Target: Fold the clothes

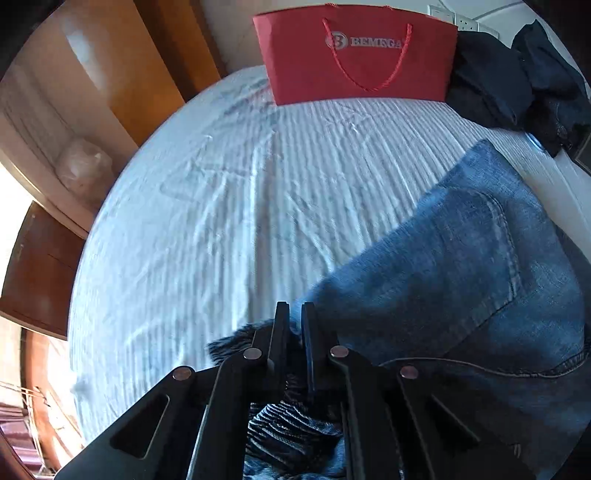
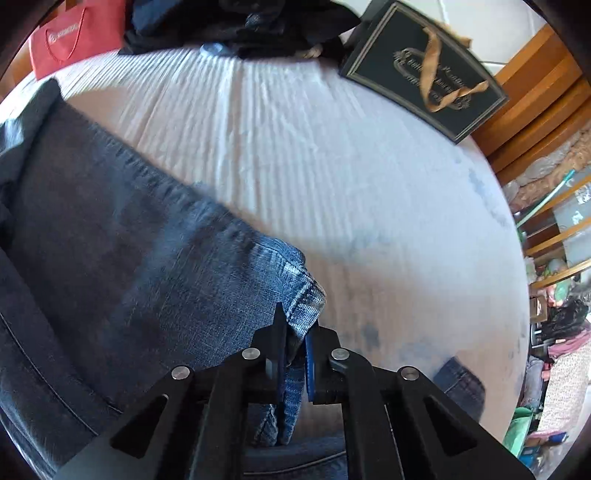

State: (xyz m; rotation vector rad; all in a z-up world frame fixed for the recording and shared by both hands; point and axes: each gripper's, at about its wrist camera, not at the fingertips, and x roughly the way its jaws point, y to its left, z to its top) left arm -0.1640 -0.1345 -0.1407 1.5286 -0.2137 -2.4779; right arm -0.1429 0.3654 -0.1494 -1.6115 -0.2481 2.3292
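Your left gripper [image 1: 294,317] is pinched nearly closed, and there's denim caught between its black fingers: a frayed, dark-edged bit of the jeans [image 1: 461,280], bunched up in folds below the tips. In the left wrist view the jeans spread from the gripper out toward three o'clock, with a back pocket and its stitching facing up, lying flat on the white ribbed bedsheet [image 1: 229,206]. Up at twelve o'clock a red paper bag [image 1: 358,55] with rope handles stands at the far edge of the bed, and just beside it at one to two o'clock sits a heap of dark clothes [image 1: 517,81]. Wooden furniture [image 1: 103,74] curves round from nine to eleven o'clock.

Your right gripper [image 2: 295,325] is clamped down too, with a hemmed, pale-worn corner of the jeans [image 2: 122,258] squeezed between the pads; a strip of denim hangs down between the fingers. From that grip the fabric runs away toward nine and ten o'clock, darker there, lying on the bedsheet [image 2: 332,166]. A black box [image 2: 428,70] with a gold ribbon rests on the bed at one o'clock. The dark clothes [image 2: 258,26] pile up at twelve, the red bag [image 2: 74,40] peeks in at eleven, and cluttered shelves [image 2: 554,240] fill the three o'clock side.
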